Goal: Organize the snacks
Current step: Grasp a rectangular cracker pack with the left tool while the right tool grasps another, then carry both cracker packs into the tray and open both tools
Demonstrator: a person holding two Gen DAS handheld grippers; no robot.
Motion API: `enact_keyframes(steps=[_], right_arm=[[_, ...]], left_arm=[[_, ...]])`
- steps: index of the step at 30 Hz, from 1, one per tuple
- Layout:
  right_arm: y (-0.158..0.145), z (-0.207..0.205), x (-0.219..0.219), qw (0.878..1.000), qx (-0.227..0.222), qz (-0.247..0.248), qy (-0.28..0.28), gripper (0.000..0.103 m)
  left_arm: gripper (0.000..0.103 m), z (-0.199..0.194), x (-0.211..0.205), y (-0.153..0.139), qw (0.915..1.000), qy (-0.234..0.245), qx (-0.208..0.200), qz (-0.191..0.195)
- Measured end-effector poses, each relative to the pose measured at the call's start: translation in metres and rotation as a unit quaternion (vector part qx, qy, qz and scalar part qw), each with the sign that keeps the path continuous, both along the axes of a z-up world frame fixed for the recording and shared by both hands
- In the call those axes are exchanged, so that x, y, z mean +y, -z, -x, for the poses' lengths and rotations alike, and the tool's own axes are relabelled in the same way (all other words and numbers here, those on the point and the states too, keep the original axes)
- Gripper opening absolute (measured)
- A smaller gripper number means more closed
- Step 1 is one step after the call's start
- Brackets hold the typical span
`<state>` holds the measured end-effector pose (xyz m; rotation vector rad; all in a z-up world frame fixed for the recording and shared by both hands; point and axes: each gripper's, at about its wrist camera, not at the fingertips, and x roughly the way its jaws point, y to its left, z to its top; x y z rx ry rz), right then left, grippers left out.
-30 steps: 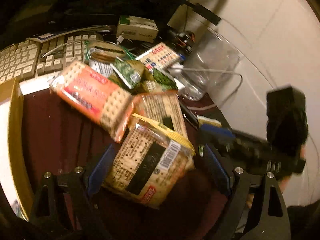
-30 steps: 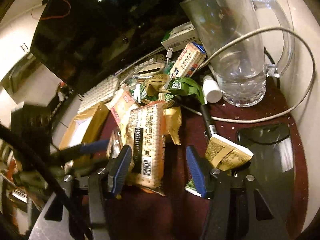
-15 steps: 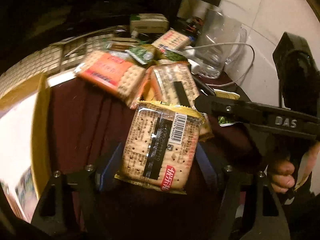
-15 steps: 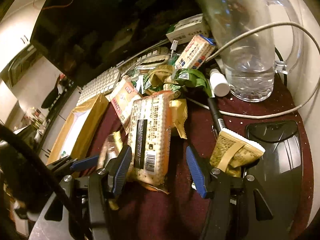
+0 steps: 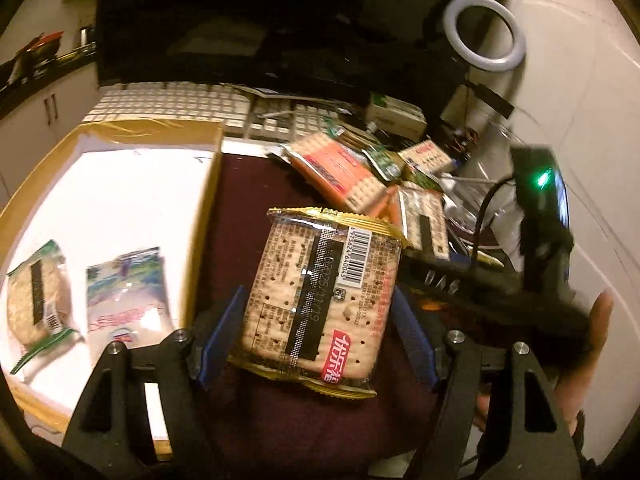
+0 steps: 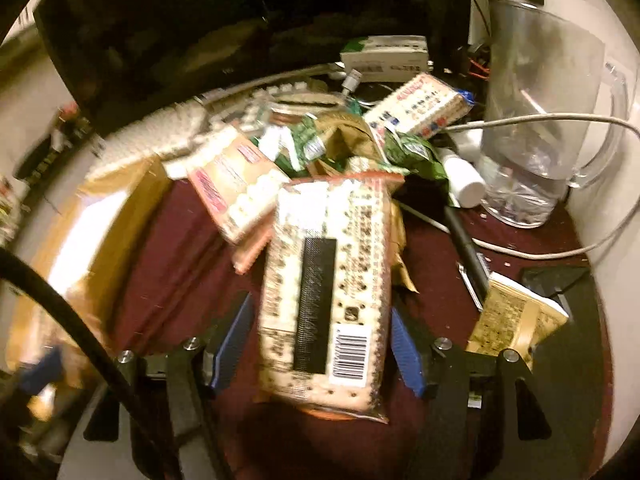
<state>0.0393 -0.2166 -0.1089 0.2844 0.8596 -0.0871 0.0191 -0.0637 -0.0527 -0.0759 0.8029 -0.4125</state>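
Currently, your left gripper is clamped on a gold-edged cracker packet, blue pads pressing both long sides, barcode face up. The packet hangs over the maroon cloth, just right of the open cardboard box. That box holds a green-trimmed cracker pack and a pale snack pouch, lying side by side. Your right gripper is closed on an orange-edged cracker packet, gripped at its barcode end. Behind it lies the snack pile; a glass pitcher stands to the right.
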Motion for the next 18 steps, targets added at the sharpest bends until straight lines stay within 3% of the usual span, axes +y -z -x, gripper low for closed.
enact_keyframes(steps=[2, 6, 8, 11, 16, 18], right_arm=[[0.004, 0.004, -0.003, 1.0, 0.001, -0.006, 0.003, 0.053], [0.005, 0.02, -0.02, 0.999, -0.01, -0.034, 0.033, 0.052], [0.004, 0.032, -0.03, 0.997, -0.03, -0.064, 0.044, 0.052], [-0.011, 0.05, -0.029, 0.994, -0.069, -0.061, 0.053, 0.052], [-0.046, 0.061, 0.0, 0.985, -0.153, -0.08, -0.026, 0.052], [-0.051, 0.055, 0.015, 0.982, -0.16, -0.086, -0.06, 0.052]], left_arm=[[0.074, -0.001, 0.004, -0.001, 1.0, -0.006, 0.003, 0.003], [0.074, 0.002, 0.016, -0.003, 0.9998, -0.018, 0.006, 0.011], [0.074, 0.005, 0.023, -0.007, 0.9994, -0.022, 0.003, 0.025], [0.074, 0.007, 0.036, -0.016, 0.9979, -0.023, 0.007, 0.061], [0.069, 0.01, 0.059, -0.037, 0.9942, -0.039, 0.003, 0.1], [0.069, 0.013, 0.072, -0.043, 0.9934, -0.058, -0.012, 0.099]])
